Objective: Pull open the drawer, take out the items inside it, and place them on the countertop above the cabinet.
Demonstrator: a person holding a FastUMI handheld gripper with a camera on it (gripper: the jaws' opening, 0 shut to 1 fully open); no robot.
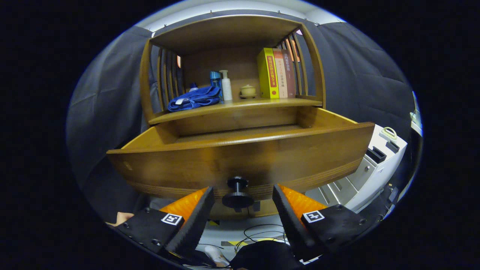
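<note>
Just ahead of my gripper [243,195], spread wide either side of the black knob [237,192], the drawer [240,157] is standing pulled out. I am judging the opening done; next I am needing to reach up over its front.

Gripper [243,195] with two black ribbed jaws, orange wedges behind them, black mounting blocks with screws, a square black-and-white marker on each block

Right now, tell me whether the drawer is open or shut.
Open: the drawer juts well out from under the shelf, showing its inner walls. The open gripper straddles its black knob without touching.
</note>
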